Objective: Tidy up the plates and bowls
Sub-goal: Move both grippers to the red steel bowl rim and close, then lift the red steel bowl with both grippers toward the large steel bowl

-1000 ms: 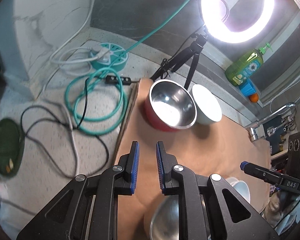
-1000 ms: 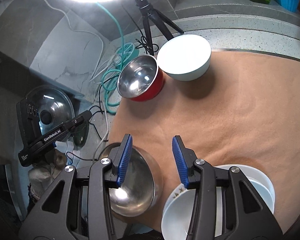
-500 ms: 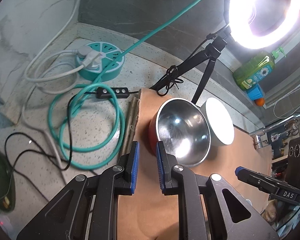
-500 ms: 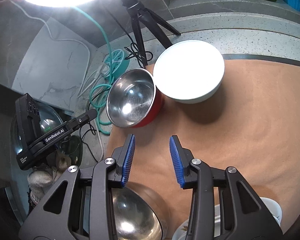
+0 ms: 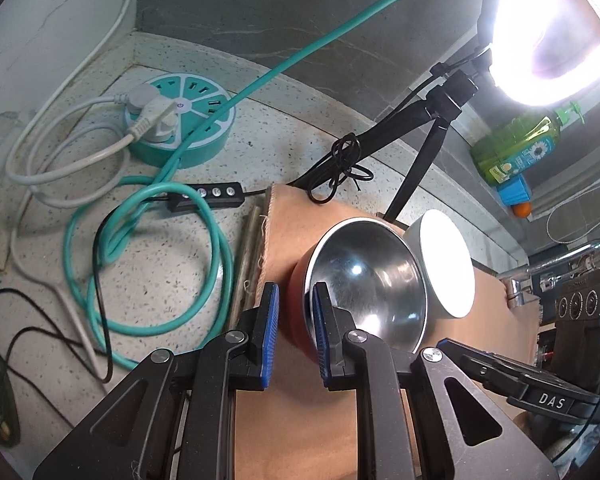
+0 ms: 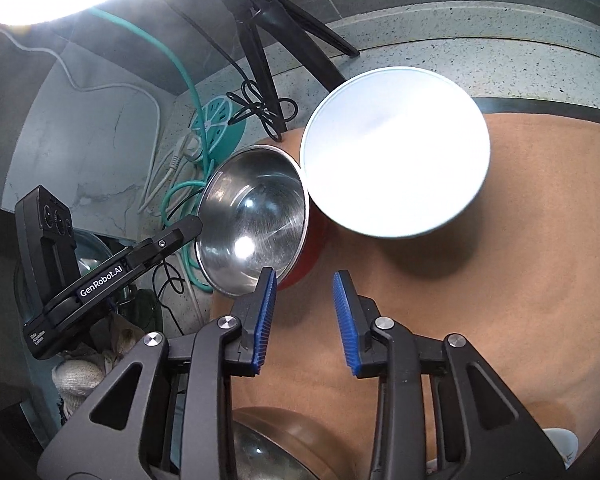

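Red steel-lined bowl (image 5: 364, 280) touching white bowl (image 6: 396, 152) on the tan mat (image 6: 500, 280), left gripper (image 5: 294, 320) jaws narrow, straddling its near rim, right gripper (image 6: 304, 316) closing on nothing, tripod (image 6: 260, 32) behind, soap bottle (image 5: 516, 148) showing only from the left.

"DAS" on the right gripper's arm (image 5: 552, 400), right of the left claw; "GenRobot.AI" on the left gripper's arm (image 6: 100, 280), left of the right claw.
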The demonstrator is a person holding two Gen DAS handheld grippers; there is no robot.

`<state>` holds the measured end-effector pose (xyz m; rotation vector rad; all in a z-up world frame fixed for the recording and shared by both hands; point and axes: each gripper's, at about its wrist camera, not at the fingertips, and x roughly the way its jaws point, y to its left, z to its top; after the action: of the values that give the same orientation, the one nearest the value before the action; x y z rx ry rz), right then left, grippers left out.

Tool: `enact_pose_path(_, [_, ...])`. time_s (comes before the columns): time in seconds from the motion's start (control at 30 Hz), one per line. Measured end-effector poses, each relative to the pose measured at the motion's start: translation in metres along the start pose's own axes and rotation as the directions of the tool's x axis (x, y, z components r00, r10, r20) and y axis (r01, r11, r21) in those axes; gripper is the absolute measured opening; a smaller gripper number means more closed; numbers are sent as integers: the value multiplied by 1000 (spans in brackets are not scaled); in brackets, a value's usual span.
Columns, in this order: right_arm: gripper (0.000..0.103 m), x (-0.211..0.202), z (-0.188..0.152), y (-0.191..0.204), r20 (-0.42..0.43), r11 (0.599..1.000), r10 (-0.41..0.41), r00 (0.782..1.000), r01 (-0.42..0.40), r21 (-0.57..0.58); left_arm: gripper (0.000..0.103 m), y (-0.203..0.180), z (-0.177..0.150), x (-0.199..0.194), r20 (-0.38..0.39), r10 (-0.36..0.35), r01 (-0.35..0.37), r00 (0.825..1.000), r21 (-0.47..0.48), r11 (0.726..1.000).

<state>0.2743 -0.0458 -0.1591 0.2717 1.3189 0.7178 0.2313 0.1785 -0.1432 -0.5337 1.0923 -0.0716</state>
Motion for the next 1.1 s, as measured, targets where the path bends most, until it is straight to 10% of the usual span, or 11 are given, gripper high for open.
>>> enact_pose_path(1.1, [13, 14, 6, 8, -34, 1000, 17, 999, -17, -17, 11, -13, -4, 7, 7, 10, -10, 1000, 48, 999])
